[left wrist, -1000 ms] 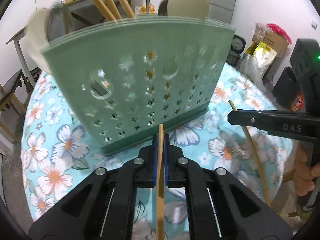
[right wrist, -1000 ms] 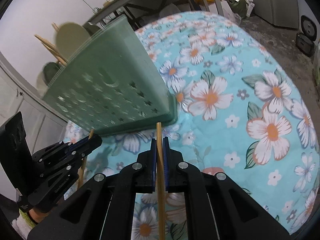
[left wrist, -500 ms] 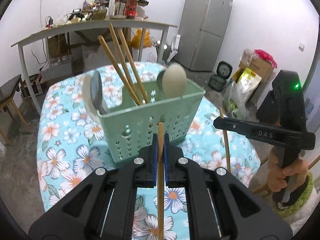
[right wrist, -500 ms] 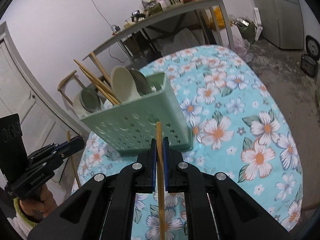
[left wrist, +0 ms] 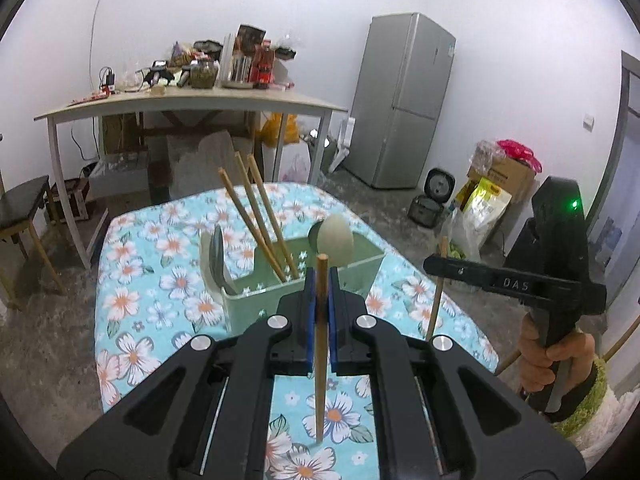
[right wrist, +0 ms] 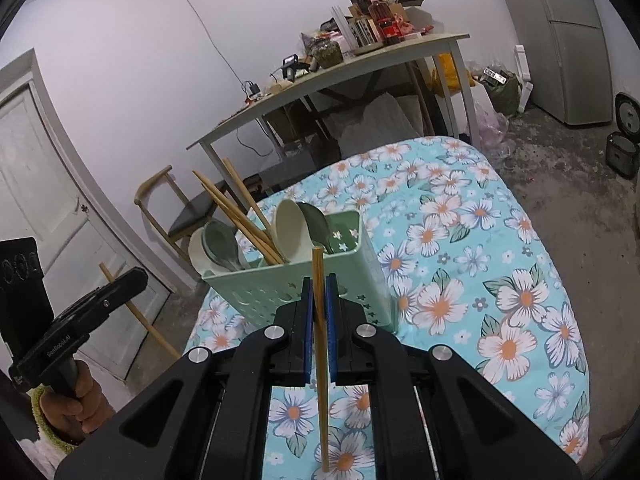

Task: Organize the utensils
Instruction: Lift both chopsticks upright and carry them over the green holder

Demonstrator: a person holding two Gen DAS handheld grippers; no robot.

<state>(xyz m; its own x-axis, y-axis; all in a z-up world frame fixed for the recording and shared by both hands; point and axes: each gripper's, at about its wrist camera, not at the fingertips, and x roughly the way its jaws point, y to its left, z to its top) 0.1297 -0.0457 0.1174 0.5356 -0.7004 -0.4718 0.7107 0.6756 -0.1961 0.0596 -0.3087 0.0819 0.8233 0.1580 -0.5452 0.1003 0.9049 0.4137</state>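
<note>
A pale green perforated utensil holder [left wrist: 352, 268] [right wrist: 280, 288] stands on the flowered tablecloth, with three wooden chopsticks [left wrist: 256, 220] [right wrist: 236, 216] and several spoons [left wrist: 338, 236] [right wrist: 290, 232] standing in it. My left gripper [left wrist: 320, 292] is shut on a wooden chopstick [left wrist: 321, 360] held upright, just in front of and above the holder. My right gripper [right wrist: 319, 300] is shut on another chopstick [right wrist: 322, 380], also upright, near the holder's front wall. In the left wrist view the right gripper [left wrist: 436, 266] shows at the right with its chopstick [left wrist: 436, 300].
The table [right wrist: 500, 260] has a turquoise flowered cloth. Behind it stand a cluttered long table [left wrist: 192, 100], a grey fridge [left wrist: 404, 100], a wooden chair [right wrist: 172, 208] and a stool [left wrist: 24, 208]. Bags and boxes [left wrist: 496, 184] lie on the floor at right.
Both grippers have risen with their chopsticks. The holder, which filled the views a second ago, now sits lower and smaller, seen from above its rim.
</note>
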